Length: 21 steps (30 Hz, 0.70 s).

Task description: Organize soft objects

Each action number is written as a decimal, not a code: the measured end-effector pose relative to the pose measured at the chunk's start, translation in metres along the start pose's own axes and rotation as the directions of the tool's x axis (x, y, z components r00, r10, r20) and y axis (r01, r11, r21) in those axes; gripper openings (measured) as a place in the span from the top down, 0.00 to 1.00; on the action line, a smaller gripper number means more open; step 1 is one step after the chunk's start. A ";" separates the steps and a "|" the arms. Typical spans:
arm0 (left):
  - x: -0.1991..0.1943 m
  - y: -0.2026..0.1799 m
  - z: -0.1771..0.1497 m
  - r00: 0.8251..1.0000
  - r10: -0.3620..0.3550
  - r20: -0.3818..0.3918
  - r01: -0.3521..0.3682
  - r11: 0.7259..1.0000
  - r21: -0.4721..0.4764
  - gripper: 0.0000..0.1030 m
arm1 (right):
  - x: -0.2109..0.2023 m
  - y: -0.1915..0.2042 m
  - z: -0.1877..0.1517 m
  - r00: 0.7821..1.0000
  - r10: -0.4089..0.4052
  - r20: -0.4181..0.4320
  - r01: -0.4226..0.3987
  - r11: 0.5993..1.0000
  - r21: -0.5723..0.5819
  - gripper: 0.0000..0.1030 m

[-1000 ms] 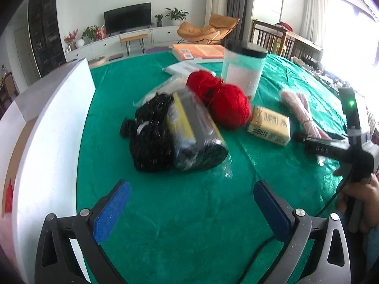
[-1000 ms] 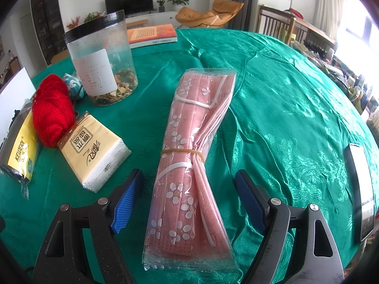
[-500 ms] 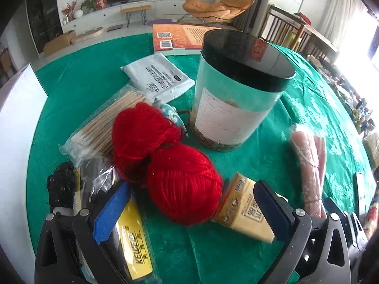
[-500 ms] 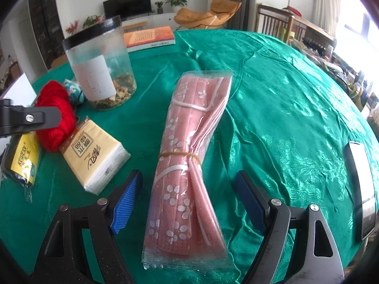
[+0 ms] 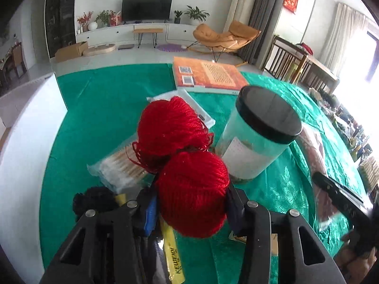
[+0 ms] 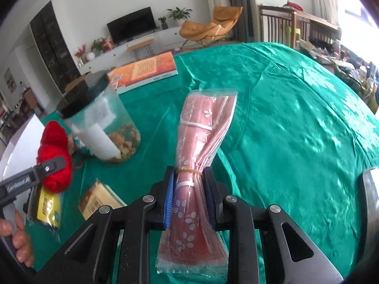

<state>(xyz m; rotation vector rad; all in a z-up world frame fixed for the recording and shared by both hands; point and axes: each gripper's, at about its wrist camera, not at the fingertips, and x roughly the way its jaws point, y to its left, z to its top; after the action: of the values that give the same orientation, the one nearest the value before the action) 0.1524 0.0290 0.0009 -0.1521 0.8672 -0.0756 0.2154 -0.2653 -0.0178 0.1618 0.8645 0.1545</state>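
Both grippers are loaded; no soft item has yet reached a resting place that the views show.

The left gripper (image 5: 191,209) has just been closing, and its jaws now press on the near ball of the red yarn skein (image 5: 187,172), a two-lobed bundle. The skein's long axis runs away from the gripper, the far lobe toward the orange hardback book (image 5: 208,75).

The right gripper (image 6: 189,194) has likewise just been closing and is now clamped narrow on the pink floral fabric roll in clear plastic wrap (image 6: 201,137), at its rubber-banded waist. The roll's long axis lies along the fingers, the far end tilting slightly right and apparently clear of the green satin tablecloth (image 6: 296,118).

Left on the cloth: a yellow tissue packet (image 6: 101,198), a clear bag of cotton swabs (image 5: 120,165), a black item in a yellow-labelled bag (image 5: 94,201), and a clear black-lidded jar (image 5: 258,137). Judgement: sorting is at an early stage, and the destination cannot be identified.
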 end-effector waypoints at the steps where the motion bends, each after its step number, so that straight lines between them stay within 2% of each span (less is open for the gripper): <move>1: -0.012 0.001 0.004 1.000 0.005 0.027 -0.005 1.000 0.017 0.55 | 0.000 0.003 0.012 1.000 0.013 0.001 -0.013 1.000 -0.008 0.75; 6: -0.060 0.019 0.015 0.992 0.045 0.114 -0.054 0.996 0.075 0.55 | -0.030 0.043 0.057 0.996 0.051 0.069 -0.044 0.994 -0.102 0.75; 9: -0.087 0.040 0.010 0.986 0.084 0.141 -0.096 0.992 0.077 0.55 | -0.051 0.080 0.063 0.991 0.105 0.082 -0.091 0.982 -0.165 0.75; 13: -0.117 0.081 -0.003 0.975 0.155 0.160 -0.167 0.984 0.063 0.55 | -0.073 0.142 0.055 0.977 0.203 0.061 -0.183 0.952 -0.246 0.75; 17: -0.148 0.134 -0.018 0.954 0.245 0.170 -0.254 0.967 0.028 0.55 | -0.094 0.213 0.035 0.945 0.327 0.015 -0.305 0.898 -0.317 0.75; 21: -0.170 0.184 -0.040 0.920 0.359 0.158 -0.360 0.933 -0.023 0.55 | -0.106 0.279 0.012 0.893 0.445 -0.061 -0.437 0.830 -0.346 0.75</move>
<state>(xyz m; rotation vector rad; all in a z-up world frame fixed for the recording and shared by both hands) 0.0134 0.2283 0.0735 0.0097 0.7220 0.2761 0.1372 -0.0146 0.1257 0.0242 0.7515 0.7397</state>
